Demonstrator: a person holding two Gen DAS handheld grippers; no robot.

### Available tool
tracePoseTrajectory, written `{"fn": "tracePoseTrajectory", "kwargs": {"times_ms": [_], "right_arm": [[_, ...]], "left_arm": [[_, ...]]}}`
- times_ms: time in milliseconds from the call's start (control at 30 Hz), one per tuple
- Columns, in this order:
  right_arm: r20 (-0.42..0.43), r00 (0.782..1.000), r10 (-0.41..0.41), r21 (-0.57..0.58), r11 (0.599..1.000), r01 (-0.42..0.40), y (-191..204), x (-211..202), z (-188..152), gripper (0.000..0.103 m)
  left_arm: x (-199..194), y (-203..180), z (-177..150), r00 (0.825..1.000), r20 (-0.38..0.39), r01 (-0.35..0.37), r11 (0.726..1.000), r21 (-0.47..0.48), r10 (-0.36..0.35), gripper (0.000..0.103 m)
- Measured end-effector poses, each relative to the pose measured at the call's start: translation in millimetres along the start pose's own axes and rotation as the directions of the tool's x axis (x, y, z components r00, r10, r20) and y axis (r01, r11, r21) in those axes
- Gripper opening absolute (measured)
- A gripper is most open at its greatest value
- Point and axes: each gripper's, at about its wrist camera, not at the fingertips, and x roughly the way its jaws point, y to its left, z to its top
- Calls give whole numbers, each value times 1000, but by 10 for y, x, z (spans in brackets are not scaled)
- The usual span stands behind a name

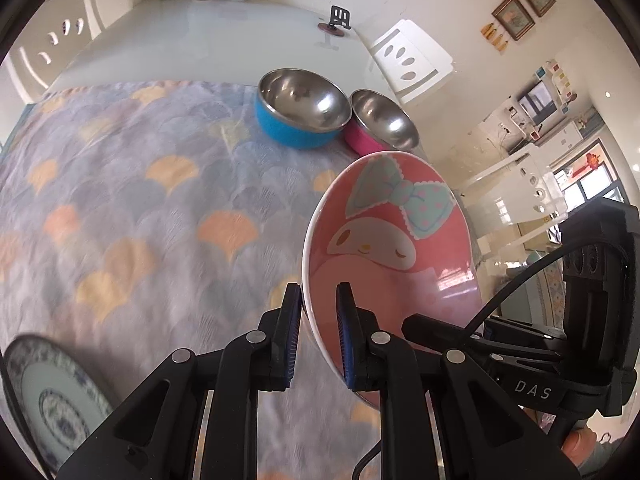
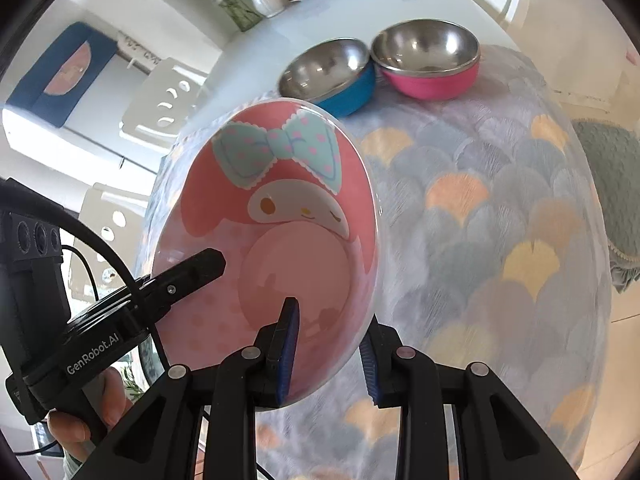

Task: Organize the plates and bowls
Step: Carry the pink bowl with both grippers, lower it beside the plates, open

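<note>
Both claws are gripping one pink cartoon plate (image 1: 384, 240) and are holding it up off the desk, tilted on edge, so the step in hand looks like carrying this plate toward wherever the plates are being gathered. The left claw (image 1: 318, 334) is clenched on the plate's rim, one blue pad on the painted face and the other behind the edge; the right claw (image 2: 328, 346) is clenched the same way on the opposite rim, with one pad on the glossy face and the other behind it. In each wrist view the other claw's black finger is showing at the far side of the plate, so the plate is sitting between the two claws, hanging above the scallop-patterned cloth (image 1: 132, 200) with nothing under it. A blue-and-white plate (image 1: 52, 396) is lying flat on the cloth at the lower left of the left wrist view, near the left claw, and it seems the likely place to stack the pink one. A blue bowl (image 1: 300, 114) and a pink bowl (image 1: 380, 126) are standing side by side, touching, at the far edge of the cloth, well apart from the held plate. The next move probably calls for levelling the plate, keeping both grips even so it is not slipping, and lowering it squarely.
</note>
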Motion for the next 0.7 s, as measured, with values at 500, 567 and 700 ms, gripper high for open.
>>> {"fn": "tracePoseTrajectory", "kwargs": {"times_ms": [500,567,700], "right_arm": [[-32,995,-98,27,995,99,360,167,-905,29],[-39,992,-120,29,992,121,357,246,-957,29],[-40,987,-155,-7,988,155,359,357,-1029,29]], "left_arm": [[-93,339,-916,995,-85,41,999,-22,-42,18],[-31,366,-987,994,-99,41,999,-14,-42,18],[40,409,-1075,994,-106,37,999,-4,-37,18]]}}
